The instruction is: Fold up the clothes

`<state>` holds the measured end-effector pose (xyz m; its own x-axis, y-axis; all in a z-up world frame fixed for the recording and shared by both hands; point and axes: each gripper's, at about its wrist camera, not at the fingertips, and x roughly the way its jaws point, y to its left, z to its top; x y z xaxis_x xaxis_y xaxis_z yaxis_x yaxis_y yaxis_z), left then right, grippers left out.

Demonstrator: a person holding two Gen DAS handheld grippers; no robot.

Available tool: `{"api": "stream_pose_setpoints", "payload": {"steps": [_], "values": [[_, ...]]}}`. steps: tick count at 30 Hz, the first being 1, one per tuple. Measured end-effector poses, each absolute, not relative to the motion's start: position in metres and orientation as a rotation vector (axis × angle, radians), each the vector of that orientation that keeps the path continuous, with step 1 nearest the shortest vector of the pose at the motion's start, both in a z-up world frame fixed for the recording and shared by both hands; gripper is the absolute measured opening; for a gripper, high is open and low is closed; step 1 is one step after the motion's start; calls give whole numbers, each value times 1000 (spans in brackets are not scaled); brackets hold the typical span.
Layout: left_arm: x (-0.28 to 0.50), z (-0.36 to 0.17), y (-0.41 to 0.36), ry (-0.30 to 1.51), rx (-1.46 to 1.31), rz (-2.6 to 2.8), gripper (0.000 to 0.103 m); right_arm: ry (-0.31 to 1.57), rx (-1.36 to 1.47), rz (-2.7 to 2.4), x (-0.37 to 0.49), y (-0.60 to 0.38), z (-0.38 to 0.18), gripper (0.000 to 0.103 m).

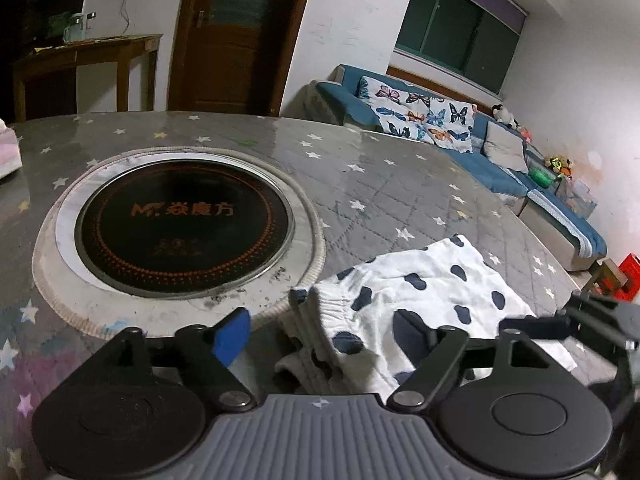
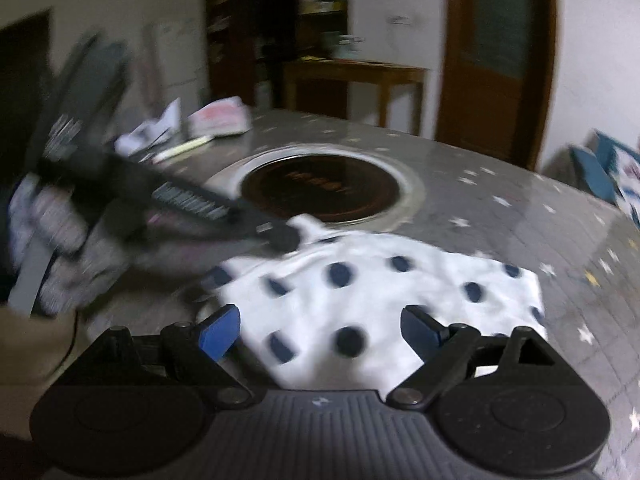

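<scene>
left wrist view showed the left gripper (image 1: 320, 334) with its blue-padded jaws spread wide, nothing pinched between them; the folded white garment with dark blue spots (image 1: 424, 300) lay on the table just ahead, its bunched elastic edge sitting in the gap between the fingers without either pad pressing on it. the table (image 1: 400, 184), covered in a grey quilted cloth with stars, carried a round black induction hob (image 1: 184, 228) set in a pale ring to the left of the garment, close to it but not covered by it. at the right edge of that view part of the right gripper (image 1: 576, 320) reached in beside the garment. right wrist view, blurred, showed the right gripper (image 2: 320, 330) also wide open and empty, hanging over the near edge of the same spotted garment (image 2: 368, 292), which lay flat on the cloth in front of the hob (image 2: 320, 194). the left gripper (image 2: 280, 234) came in from the left there, its tip at the garment's far corner. beyond, a blue sofa (image 1: 480, 148) stood along the wall under a window.
</scene>
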<state>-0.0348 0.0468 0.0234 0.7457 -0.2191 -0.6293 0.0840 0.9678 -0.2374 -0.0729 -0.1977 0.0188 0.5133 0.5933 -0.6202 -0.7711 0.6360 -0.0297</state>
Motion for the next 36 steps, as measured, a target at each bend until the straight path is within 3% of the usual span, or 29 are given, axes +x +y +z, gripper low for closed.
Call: {"api": "stream_pose_setpoints", "payload": {"steps": [10,19,27,36], "values": [[-45,28,52,754,-289,-131,100,528,-621,878,-110,-149,2,80],[-43,22,64,805,-445,-140,100,459,-788,852,-118,-123,-13,56],[-44,8,76,854,-648,-162,100,445,-724,853,-117,-128,-10,34],[-51,-7,84,870,-906,-165,100,454,-565,850,-103,-142,6,26]]}}
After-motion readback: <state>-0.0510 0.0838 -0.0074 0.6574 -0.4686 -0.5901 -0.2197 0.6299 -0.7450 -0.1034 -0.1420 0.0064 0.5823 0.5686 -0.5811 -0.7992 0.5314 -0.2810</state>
